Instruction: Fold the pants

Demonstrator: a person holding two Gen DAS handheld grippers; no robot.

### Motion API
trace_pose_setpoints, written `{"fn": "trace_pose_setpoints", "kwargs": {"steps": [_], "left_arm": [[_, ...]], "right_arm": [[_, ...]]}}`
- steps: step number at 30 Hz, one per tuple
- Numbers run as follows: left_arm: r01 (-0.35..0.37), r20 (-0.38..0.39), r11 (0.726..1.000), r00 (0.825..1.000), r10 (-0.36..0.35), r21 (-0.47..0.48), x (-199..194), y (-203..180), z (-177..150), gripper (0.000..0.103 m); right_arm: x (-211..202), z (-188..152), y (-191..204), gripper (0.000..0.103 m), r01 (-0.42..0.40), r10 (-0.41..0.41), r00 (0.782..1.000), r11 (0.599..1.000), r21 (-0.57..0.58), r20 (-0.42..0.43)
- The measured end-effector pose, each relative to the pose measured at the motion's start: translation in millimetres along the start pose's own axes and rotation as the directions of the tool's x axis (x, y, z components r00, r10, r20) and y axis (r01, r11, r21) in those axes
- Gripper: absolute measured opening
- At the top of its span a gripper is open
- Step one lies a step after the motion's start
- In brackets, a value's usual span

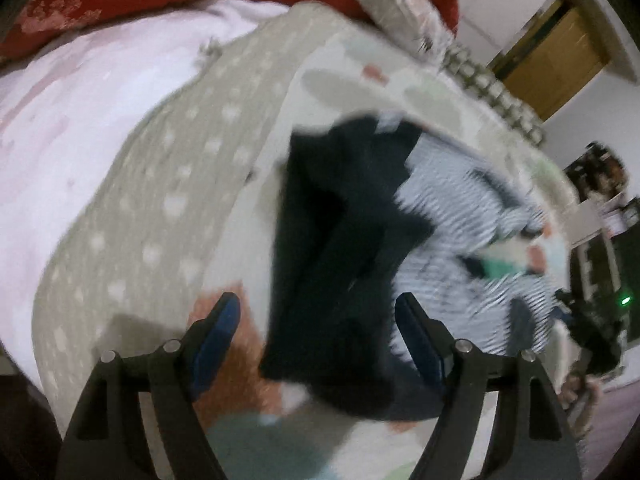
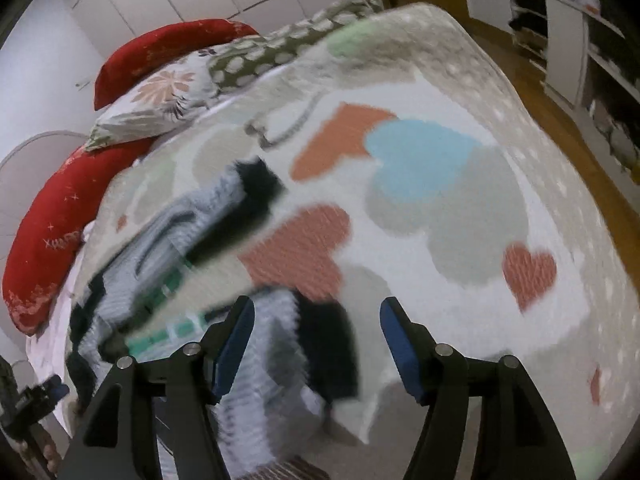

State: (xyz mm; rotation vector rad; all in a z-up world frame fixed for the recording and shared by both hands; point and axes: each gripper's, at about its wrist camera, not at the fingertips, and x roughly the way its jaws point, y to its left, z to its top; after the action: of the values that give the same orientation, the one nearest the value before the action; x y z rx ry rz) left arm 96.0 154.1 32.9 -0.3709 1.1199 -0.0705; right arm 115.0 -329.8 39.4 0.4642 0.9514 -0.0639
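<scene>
Looking down your left gripper (image 1: 318, 320), the blue-padded fingers (image 1: 218, 332) are spread wide with nothing pinched, and the dark navy fabric pants (image 1: 340, 248) lie crumpled on the bed just past the tips. Everything's pretty blurry, so don't ask me about folds. They sit on the white fleece blanket with orange and blue hearts (image 2: 420, 208), right up against a grey-and-white striped garment with a green band (image 1: 472, 240). Your right gripper (image 2: 316, 328) is gaping too, fingers (image 2: 400, 344) apart and holding nothing, hovering near the bed's edge over the striped garment and a dark bit of the pants. Red pillows (image 2: 52, 240) sit at the far end, wooden floor (image 2: 560, 120) off to the side
</scene>
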Motion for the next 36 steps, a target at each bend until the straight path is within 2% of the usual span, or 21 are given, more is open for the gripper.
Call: {"fn": "trace_pose_setpoints", "kwargs": {"steps": [2,4,5,6,7,8,11,15,17,19,20,22,24,26,29,31,33,36], "left_arm": [[-0.009,-0.014,0.999,1.0,0.01,0.032,11,-10,-11,0.09],[-0.047,0.002,0.994,0.999,0.047,0.098,19,-30,-17,0.09],[-0.054,0.004,0.99,0.999,0.054,0.132,23,-39,-20,0.081],[-0.068,-0.003,0.985,0.998,0.069,0.159,26,-46,-21,0.067],[-0.113,-0.002,0.977,0.993,0.115,0.181,28,-52,-20,0.034],[-0.122,-0.003,0.977,0.992,0.125,0.176,26,-54,-18,0.03],[-0.087,-0.011,0.989,0.996,0.089,0.116,8,-44,-14,0.026],[-0.119,0.03,0.988,0.993,0.116,0.098,-19,-32,-12,0.026],[-0.151,0.025,0.983,0.988,0.15,0.106,-23,-29,-14,0.029],[-0.187,0.016,0.977,0.982,0.186,0.105,-17,-27,-15,0.037],[-0.194,0.013,0.977,0.981,0.194,0.092,-16,-25,-17,0.04],[-0.178,0.015,0.981,0.984,0.178,0.081,-19,-21,-23,0.042],[-0.143,0.034,0.988,0.989,0.141,0.059,-30,-13,-31,0.048],[-0.103,0.072,0.994,0.992,0.101,0.025,-44,-3,-39,0.05],[-0.051,0.127,0.999,0.99,0.052,-0.015,-61,7,-46,0.052],[-0.023,0.143,0.999,0.989,0.027,-0.029,-69,11,-49,0.053],[0.0,0.147,1.0,0.989,0.004,-0.03,-73,12,-52,0.053],[0.012,0.137,0.999,0.991,-0.008,-0.029,-72,14,-51,0.053]], "right_arm": [[8,-11,-7,0.07,-0.004,0.004,1.0,1.0,0.021,-0.017],[10,-20,-1,0.072,0.008,-0.008,1.0,1.0,-0.004,0.02],[12,-21,5,0.069,0.01,-0.009,1.0,1.0,-0.025,0.027],[14,-22,10,0.05,0.007,-0.006,1.0,0.999,-0.045,0.023],[15,-23,14,0.031,-0.002,0.003,1.0,0.998,-0.056,0.013],[18,-23,16,0.016,-0.027,0.027,1.0,0.998,-0.05,-0.014],[11,-28,13,0.015,-0.072,0.072,0.997,0.997,-0.004,-0.024],[-9,-41,2,0.015,-0.162,0.165,0.985,0.985,0.062,-0.045],[-19,-51,-1,0.015,-0.216,0.221,0.974,0.973,0.085,-0.055],[-23,-61,3,0.019,-0.223,0.226,0.972,0.973,0.054,-0.068],[-24,-66,6,0.02,-0.202,0.204,0.976,0.979,0.028,-0.072],[-30,-71,8,0.033,-0.128,0.127,0.99,0.992,-0.015,-0.056],[-43,-67,5,0.055,-0.117,0.117,0.993,0.993,-0.013,-0.013],[-57,-53,2,0.066,-0.119,0.119,0.992,0.993,0.01,0.05],[-49,-16,9,0.066,-0.115,0.113,0.992,0.993,0.025,0.052],[-25,16,17,0.066,-0.132,0.13,0.991,0.989,0.059,0.036],[3,43,23,0.066,-0.113,0.112,0.994,0.99,0.081,0.017],[65,77,32,0.066,-0.104,0.114,0.992,0.982,0.157,-0.051]]}}
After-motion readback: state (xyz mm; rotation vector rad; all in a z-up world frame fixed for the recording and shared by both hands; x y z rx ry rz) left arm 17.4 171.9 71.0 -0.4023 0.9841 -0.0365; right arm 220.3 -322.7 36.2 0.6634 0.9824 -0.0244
